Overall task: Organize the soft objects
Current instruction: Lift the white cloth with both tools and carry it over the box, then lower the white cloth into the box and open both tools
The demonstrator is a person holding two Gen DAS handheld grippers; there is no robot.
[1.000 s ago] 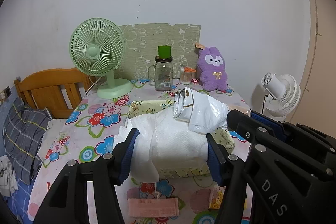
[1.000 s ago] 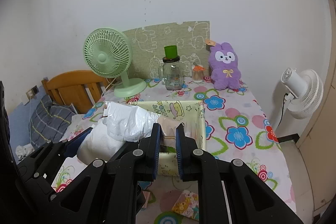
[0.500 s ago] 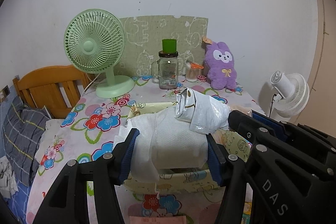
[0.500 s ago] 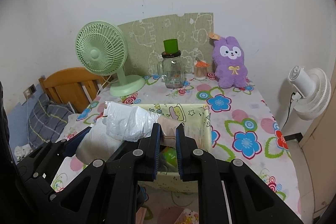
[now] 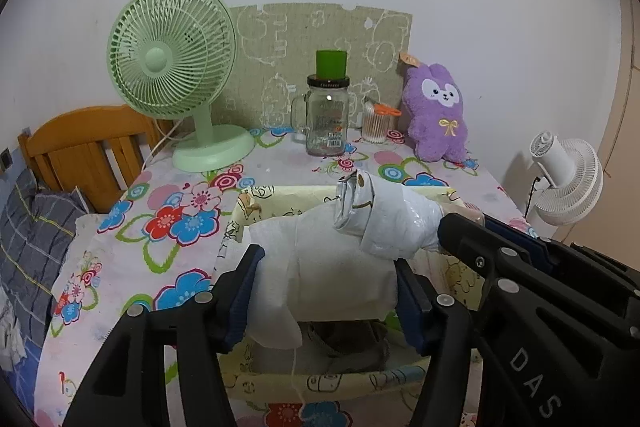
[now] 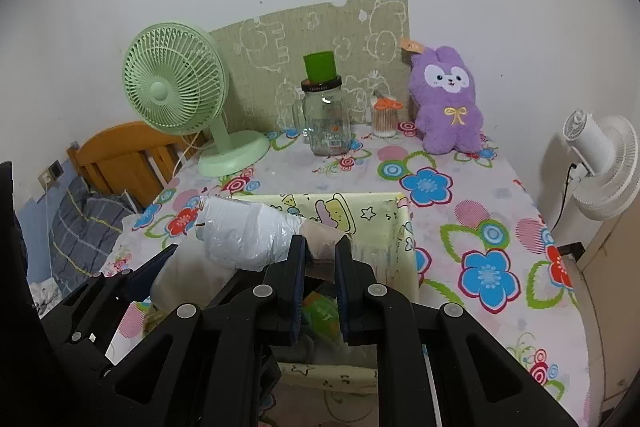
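My left gripper (image 5: 326, 273) is shut on a white tissue pack (image 5: 320, 267) and holds it over the yellow cartoon-print fabric box (image 5: 256, 203). My right gripper (image 6: 321, 253) is shut on the beige end (image 6: 322, 237) of a soft bundle wrapped in clear plastic (image 6: 244, 235), held above the same box (image 6: 404, 239). The wrapped bundle (image 5: 384, 223) rests across the tissue pack in the left wrist view. Soft items lie inside the box (image 6: 320, 311). A purple plush rabbit (image 6: 446, 99) sits at the table's back right.
A green desk fan (image 5: 172, 59) stands at the back left, with a glass jar with a green cup on it (image 5: 326, 107) and a cotton swab cup (image 5: 376, 123) beside it. A white fan (image 6: 600, 163) is right of the table. A wooden bed headboard (image 5: 84, 147) is left.
Both grippers have moved forward with their loads, from before the box's near edge to above it. The fan, jar and plush rabbit appear closer. Both grips are unchanged.
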